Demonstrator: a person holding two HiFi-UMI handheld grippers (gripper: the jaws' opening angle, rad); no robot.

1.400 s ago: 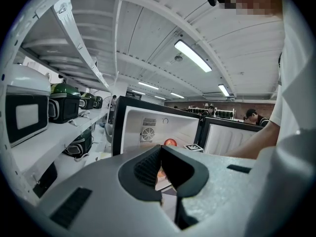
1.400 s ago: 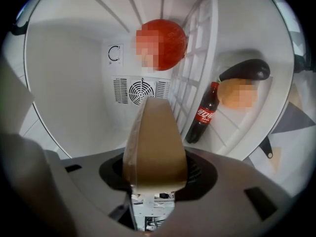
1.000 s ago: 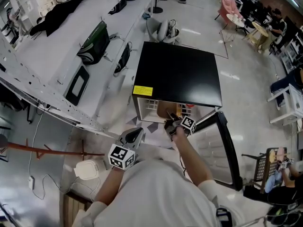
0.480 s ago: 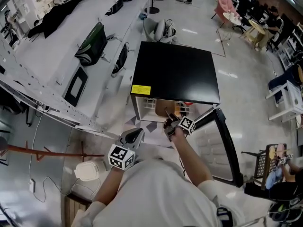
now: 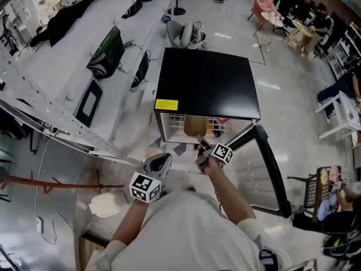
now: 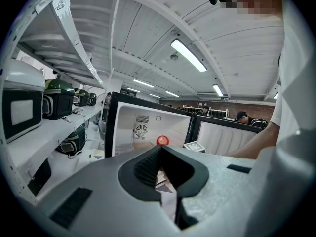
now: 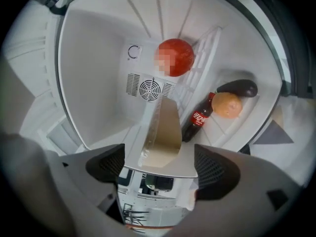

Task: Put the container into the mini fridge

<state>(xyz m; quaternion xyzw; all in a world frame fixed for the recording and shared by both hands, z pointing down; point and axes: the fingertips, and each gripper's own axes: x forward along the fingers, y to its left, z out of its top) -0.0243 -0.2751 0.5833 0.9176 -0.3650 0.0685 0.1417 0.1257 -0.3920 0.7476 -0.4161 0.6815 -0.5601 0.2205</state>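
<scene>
The black-topped mini fridge (image 5: 206,86) stands open, its door (image 5: 265,168) swung out to the right. The container (image 7: 160,132), a clear flat box with a white lid and tan contents, lies in the fridge's mouth (image 5: 193,126). My right gripper (image 5: 202,151) is just in front of the opening. Its jaws have just been opening and now stand wide on either side of the container (image 7: 158,164), the pads not pressing on it. My left gripper (image 5: 158,164) hangs back to the left of the fridge, jaws closed together on nothing (image 6: 160,154).
Inside the fridge are a red ball-like fruit (image 7: 175,57), a cola bottle (image 7: 198,118), an orange (image 7: 227,105) and a dark eggplant (image 7: 238,88). A long white bench with bags (image 5: 107,52) runs along the left. People sit at tables at the far right.
The right gripper's jaws have spread apart and it has drawn back slightly from the fridge's opening. The container stays in the fridge. The left gripper has kept still.
</scene>
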